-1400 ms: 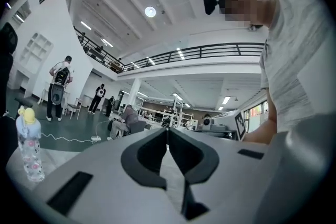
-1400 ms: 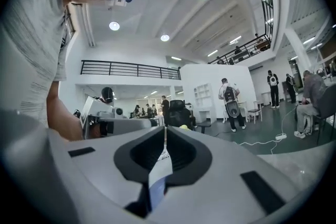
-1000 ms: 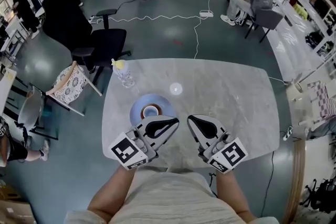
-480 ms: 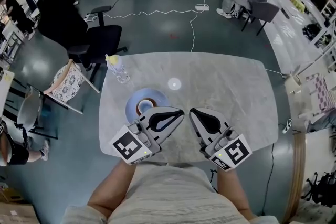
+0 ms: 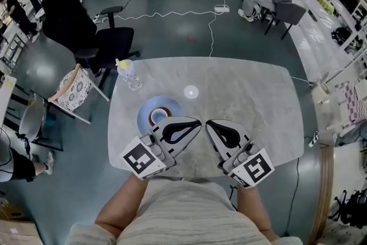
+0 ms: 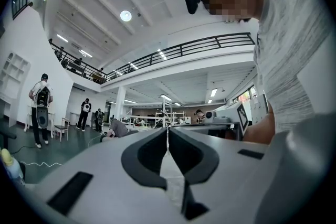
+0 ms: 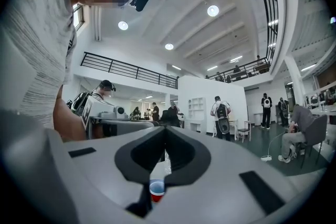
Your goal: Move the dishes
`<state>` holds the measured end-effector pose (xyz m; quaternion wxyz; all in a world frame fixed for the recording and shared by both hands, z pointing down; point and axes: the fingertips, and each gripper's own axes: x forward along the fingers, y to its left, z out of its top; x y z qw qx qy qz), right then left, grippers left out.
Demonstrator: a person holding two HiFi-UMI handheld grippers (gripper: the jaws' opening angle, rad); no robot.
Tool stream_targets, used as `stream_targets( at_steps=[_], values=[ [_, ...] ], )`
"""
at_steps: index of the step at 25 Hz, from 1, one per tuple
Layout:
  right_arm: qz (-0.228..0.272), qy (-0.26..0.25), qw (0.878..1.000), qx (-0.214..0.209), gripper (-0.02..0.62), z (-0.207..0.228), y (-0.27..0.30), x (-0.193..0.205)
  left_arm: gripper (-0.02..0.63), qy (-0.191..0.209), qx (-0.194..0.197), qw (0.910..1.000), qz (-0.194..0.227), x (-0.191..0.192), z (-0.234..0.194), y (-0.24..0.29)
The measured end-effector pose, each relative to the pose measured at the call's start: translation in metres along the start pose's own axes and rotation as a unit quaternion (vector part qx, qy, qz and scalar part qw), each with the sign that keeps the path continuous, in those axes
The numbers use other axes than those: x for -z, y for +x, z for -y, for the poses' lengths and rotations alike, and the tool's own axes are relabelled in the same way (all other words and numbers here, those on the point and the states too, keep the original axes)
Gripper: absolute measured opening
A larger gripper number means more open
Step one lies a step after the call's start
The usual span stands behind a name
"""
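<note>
A blue plate (image 5: 148, 107) lies on the marble table (image 5: 252, 94), left of centre, with a small red-brown cup (image 5: 157, 117) standing on it. My left gripper (image 5: 198, 121) hovers over the plate's near right side, its jaws shut and empty. My right gripper (image 5: 208, 123) hangs beside it, also shut and empty, and the two tips almost meet. In the left gripper view the left gripper (image 6: 167, 131) shows its tips together. In the right gripper view the right gripper (image 7: 165, 131) is shut too, and the cup (image 7: 156, 190) shows low through the gap between its jaws.
A water bottle (image 5: 129, 76) with a yellow cap stands at the table's far left corner, and a small white disc (image 5: 190, 91) lies near the middle. Black chairs (image 5: 109, 43) and a patterned chair (image 5: 71, 92) stand left of the table. People are farther off.
Both grippers have risen a little and edged forward over the table's near edge, still shut. The plate, cup and bottle have not moved.
</note>
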<state>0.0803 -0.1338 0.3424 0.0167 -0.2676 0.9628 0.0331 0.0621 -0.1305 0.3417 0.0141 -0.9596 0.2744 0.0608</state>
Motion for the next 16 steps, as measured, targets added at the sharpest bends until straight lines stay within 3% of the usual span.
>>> stream_targets(
  at_steps=[16],
  values=[
    [0.002,-0.001,1.0,-0.004,0.017,0.0007,0.0,0.0045,0.025,0.006,-0.002,1.0,0.0,0.0053,-0.0022,-0.0016]
  ],
)
